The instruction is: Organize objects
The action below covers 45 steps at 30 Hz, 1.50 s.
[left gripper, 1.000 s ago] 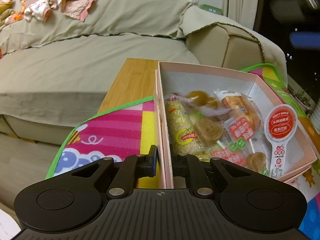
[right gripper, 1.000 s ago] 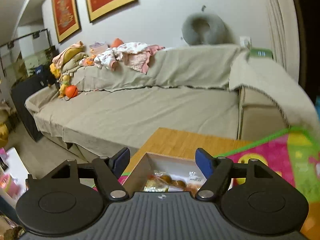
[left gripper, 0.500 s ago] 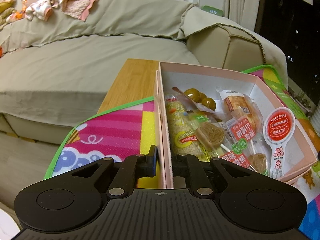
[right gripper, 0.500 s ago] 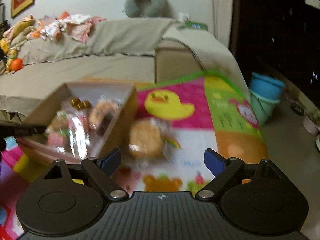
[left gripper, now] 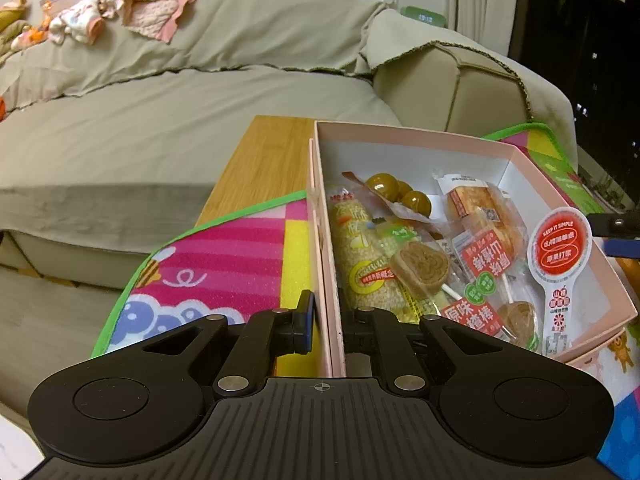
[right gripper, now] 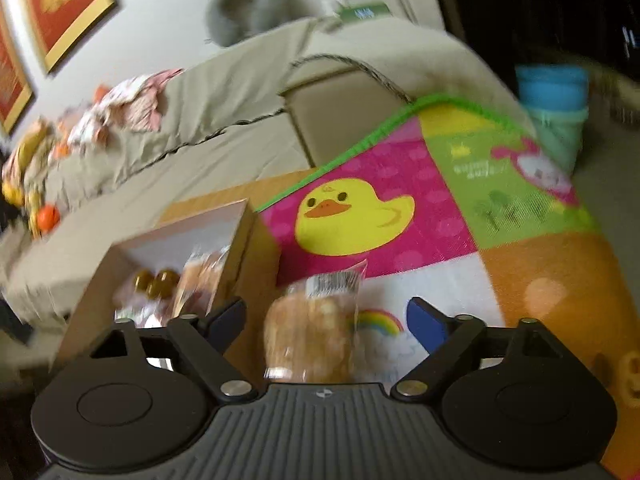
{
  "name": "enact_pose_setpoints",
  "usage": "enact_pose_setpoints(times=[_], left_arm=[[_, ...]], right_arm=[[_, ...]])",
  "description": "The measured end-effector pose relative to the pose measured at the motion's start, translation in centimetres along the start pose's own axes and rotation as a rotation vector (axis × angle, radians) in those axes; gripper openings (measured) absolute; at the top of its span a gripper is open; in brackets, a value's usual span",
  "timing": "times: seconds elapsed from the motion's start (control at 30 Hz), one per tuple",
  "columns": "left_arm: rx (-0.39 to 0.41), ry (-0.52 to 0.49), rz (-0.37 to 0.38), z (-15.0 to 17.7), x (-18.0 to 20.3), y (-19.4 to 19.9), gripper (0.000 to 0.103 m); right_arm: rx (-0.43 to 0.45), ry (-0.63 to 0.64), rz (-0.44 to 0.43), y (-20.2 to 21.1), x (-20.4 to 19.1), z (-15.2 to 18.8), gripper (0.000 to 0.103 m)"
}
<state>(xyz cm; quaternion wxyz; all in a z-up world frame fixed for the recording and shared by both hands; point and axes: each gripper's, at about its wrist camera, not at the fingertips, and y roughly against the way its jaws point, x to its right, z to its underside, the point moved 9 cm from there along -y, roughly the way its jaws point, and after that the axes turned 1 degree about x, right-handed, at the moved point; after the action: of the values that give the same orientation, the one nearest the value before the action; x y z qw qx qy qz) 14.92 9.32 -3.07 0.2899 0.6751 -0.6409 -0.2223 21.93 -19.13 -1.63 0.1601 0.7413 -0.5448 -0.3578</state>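
The pink box (left gripper: 420, 136) is sitting on the colourful mat (left gripper: 224, 256) and is holding wrapped snacks: a rice bar (left gripper: 360, 256), brown balls (left gripper: 400, 194), a pastry (left gripper: 484, 212) and lollipops (left gripper: 420, 266). The left gripper (left gripper: 324, 320) is clamping its fingers on the box's side wall. The right gripper (right gripper: 326, 316) has just been narrowing, but its fingers are standing apart around a wrapped bun (right gripper: 312, 332), which is lying on the mat just beside the box, untouched.
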Motion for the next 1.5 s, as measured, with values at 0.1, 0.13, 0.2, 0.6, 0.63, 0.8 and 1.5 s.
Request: enact_pose_setpoints(times=[0.1, 0.13, 0.2, 0.6, 0.63, 0.8, 1.5], left_arm=[[-0.001, -0.002, 0.000, 0.0, 0.0, 0.0, 0.011], [0.000, -0.002, 0.000, 0.0, 0.0, 0.0, 0.011], [0.000, -0.001, 0.000, 0.0, 0.0, 0.0, 0.011], [0.000, 0.000, 0.000, 0.0, 0.0, 0.0, 0.011], [0.000, 0.000, 0.000, 0.0, 0.0, 0.0, 0.011], [0.000, -0.001, 0.000, 0.0, 0.0, 0.0, 0.011], [-0.001, -0.001, -0.001, 0.1, -0.1, 0.1, 0.011]], right_arm=[[-0.076, -0.052, -0.067, -1.4, 0.0, 0.6, 0.048], [-0.083, -0.039, -0.068, -1.4, -0.1, 1.0, 0.045], [-0.078, 0.003, -0.052, -0.9, -0.3, 1.6, 0.042], [-0.010, 0.168, 0.165, 4.2, 3.4, 2.4, 0.040], [0.002, 0.200, 0.192, 4.5, 3.6, 2.4, 0.044], [0.038, 0.274, 0.237, 6.0, 3.7, 2.7, 0.077], [0.059, 0.477, 0.227, 3.6, -0.8, 3.4, 0.088]])
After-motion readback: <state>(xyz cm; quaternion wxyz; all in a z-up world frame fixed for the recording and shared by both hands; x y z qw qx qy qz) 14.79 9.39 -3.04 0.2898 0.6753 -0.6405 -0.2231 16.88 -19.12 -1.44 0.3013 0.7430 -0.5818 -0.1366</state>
